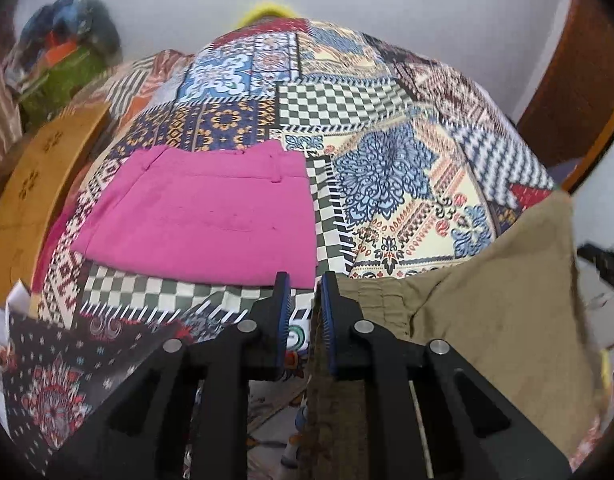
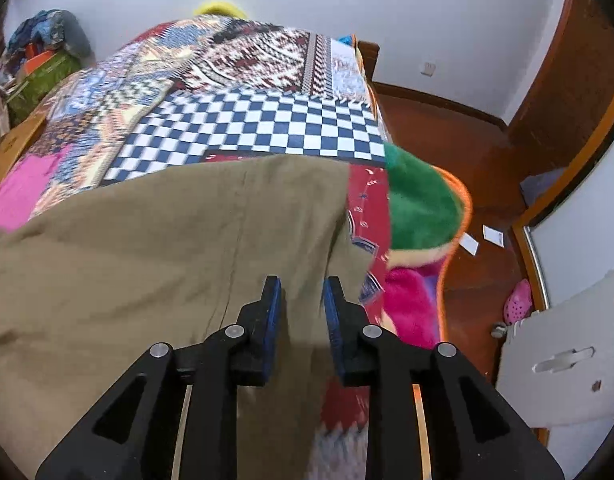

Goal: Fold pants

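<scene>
Khaki pants (image 1: 487, 300) lie spread on the patchwork bed cover (image 1: 347, 108). My left gripper (image 1: 303, 280) is at their left edge. A strip of khaki runs down between its blue pads against the right one, and the left pad stands apart from it, so it is open. In the right wrist view the khaki pants (image 2: 167, 260) fill the lower left. My right gripper (image 2: 302, 284) hovers over their right edge with its jaws narrowly apart; khaki shows in the gap, and no pinch is visible.
Folded pink pants (image 1: 203, 208) lie on the bed to the left. A wooden bed board (image 1: 39, 184) and a pile of clothes (image 1: 67, 40) stand further left. A green and pink plush blanket (image 2: 419, 200) hangs off the bed's right side over the wooden floor (image 2: 467, 152).
</scene>
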Tool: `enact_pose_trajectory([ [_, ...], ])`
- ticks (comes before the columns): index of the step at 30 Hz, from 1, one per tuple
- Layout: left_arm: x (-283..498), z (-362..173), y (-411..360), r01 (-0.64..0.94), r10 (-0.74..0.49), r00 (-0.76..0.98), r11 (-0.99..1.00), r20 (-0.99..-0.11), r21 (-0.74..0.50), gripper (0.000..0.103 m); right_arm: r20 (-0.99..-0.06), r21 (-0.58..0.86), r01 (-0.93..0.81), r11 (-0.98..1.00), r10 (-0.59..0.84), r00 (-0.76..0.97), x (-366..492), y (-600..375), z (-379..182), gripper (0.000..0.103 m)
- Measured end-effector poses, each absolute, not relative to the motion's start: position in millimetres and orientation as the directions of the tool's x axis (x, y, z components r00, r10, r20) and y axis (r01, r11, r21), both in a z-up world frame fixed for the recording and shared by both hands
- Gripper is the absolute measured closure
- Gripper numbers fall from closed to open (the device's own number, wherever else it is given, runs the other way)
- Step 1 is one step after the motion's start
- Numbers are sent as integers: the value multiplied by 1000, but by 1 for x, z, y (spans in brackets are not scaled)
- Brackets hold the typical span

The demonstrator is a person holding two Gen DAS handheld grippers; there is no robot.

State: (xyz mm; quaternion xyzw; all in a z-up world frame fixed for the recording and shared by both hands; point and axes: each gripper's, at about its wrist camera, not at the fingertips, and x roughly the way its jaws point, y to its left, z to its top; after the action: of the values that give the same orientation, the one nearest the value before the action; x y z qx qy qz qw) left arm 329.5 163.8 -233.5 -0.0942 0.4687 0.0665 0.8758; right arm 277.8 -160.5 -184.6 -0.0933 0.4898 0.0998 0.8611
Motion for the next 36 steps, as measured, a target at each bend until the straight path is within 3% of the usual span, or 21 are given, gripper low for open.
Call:
enact_pose_trajectory([
  [5,299,-216,144,-117,-37,556,986,-831,-122,85,-863,13,-318,948,171,476,235,-166,-168,78],
  [7,289,-214,125,-54,-57,548,993,-834,-103,69,-868,33,-341,940,196,456,219,-161,-170,77],
  [9,281,-213,101,16,-74,544,997,-836,-78,61,-876,59,-362,930,222,428,204,-155,-175,77],
  [14,284,-218,56,104,-105,514,993,-851,-59,60,-904,107,-396,912,254,342,180,-139,-198,77],
  [24,333,-265,70,9,-62,417,998,-907,-64,64,-920,83,-405,911,226,321,164,-146,-224,70],
  [28,340,-273,60,33,42,434,997,-900,63,64,-919,86,-402,912,228,321,158,-154,-222,69],
  [34,327,-250,67,38,30,457,998,-889,54,63,-926,84,-374,924,211,314,147,-159,-215,65],
  [36,321,-240,74,17,35,474,999,-880,49,56,-930,61,-364,929,185,316,143,-164,-213,65],
])
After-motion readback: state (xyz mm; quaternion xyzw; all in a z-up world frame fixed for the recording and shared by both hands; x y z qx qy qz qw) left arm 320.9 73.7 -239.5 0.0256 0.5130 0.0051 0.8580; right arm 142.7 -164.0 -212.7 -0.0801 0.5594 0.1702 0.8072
